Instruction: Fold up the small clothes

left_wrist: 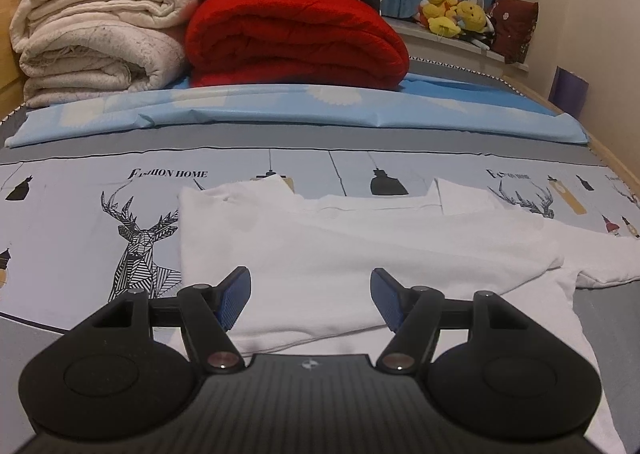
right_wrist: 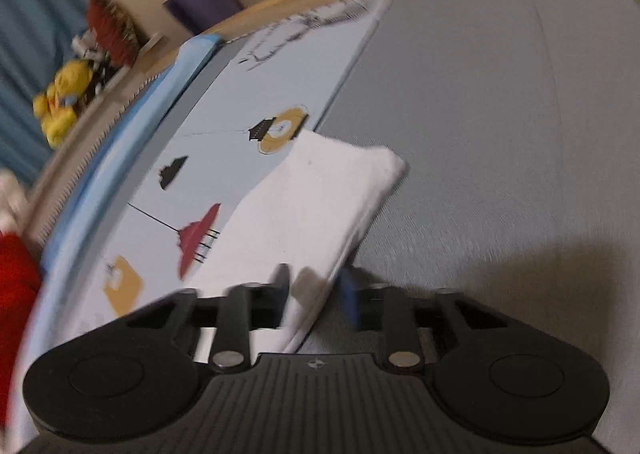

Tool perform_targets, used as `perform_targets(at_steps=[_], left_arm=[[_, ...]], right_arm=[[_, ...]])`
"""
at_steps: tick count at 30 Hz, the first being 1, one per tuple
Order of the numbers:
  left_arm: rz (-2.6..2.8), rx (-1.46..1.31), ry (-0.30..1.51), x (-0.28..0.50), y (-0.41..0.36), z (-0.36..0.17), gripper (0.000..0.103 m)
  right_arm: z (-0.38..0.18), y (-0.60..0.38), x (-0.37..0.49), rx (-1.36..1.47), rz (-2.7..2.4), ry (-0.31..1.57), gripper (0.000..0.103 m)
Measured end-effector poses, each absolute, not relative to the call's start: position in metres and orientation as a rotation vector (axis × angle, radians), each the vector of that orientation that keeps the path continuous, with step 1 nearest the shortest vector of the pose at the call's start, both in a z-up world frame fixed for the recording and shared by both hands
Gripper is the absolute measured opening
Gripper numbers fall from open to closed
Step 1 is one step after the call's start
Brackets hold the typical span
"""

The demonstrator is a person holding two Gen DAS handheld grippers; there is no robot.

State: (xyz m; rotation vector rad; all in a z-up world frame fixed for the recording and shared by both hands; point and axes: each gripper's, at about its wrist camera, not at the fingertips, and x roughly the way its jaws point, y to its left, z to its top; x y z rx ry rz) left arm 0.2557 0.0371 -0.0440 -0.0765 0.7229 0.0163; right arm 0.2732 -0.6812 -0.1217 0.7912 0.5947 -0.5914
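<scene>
Two claws over white T-shirt (left_wrist: 360, 238) on bed (right_wrist: 500, 114). Left claw (left_wrist: 311, 294) wide, empty. Right claw (right_wrist: 316, 294) blurred, pinching sleeve (right_wrist: 320, 194); carry sleeve inward, lay flat, avoid dragging body.

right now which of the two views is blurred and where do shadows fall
Left wrist view: sharp, fisheye-bent bed edges, left gripper over the white shirt. Right wrist view: motion-smeared, worst at the right gripper on the white sleeve; its dark shadow lies on the grey sheet.

White tee (left_wrist: 340, 254), red blanket (left_wrist: 296, 34)
</scene>
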Motion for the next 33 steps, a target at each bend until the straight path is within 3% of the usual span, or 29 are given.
perform_targets(at_steps=[3, 6, 11, 14, 17, 20, 22, 24, 29, 33], left_arm=[[0.036, -0.091, 0.714, 0.257, 0.047, -0.040, 0.071], [0.090, -0.103, 0.701, 0.260, 0.062, -0.032, 0.071], [0.215, -0.225, 0.729, 0.264, 0.117, -0.017, 0.071], [0.273, -0.293, 0.728, 0.260, 0.153, -0.008, 0.067], [0.281, -0.342, 0.748, 0.257, 0.182, -0.004, 0.056], [0.236, -0.412, 0.793, 0.256, 0.199, -0.009, 0.041], [0.199, -0.474, 0.818, 0.257, 0.206, -0.014, 0.032], [0.159, -0.519, 0.840, 0.258, 0.207, -0.019, 0.029], [0.072, -0.594, 0.879, 0.268, 0.192, -0.043, 0.029], [0.008, -0.660, 0.913, 0.287, 0.174, -0.075, 0.029]], right_arm=[[-0.110, -0.670, 0.276, 0.735, -0.636, 0.547, 0.003], [-0.060, -0.620, 0.290, 0.510, -0.615, 0.458, 0.003], [0.037, -0.454, 0.291, 0.243, -0.293, 0.259, 0.003], [0.063, -0.332, 0.273, 0.180, 0.012, 0.207, 0.003], [0.057, -0.232, 0.257, 0.212, 0.313, 0.261, 0.004], [0.019, -0.162, 0.263, 0.256, 0.504, 0.553, 0.010], [-0.002, -0.146, 0.262, 0.251, 0.478, 0.708, 0.010], [0.000, -0.149, 0.250, 0.234, 0.448, 0.750, 0.013], [0.032, -0.191, 0.229, 0.254, 0.354, 0.678, 0.023], [0.008, -0.227, 0.238, 0.266, 0.212, 0.614, 0.023]])
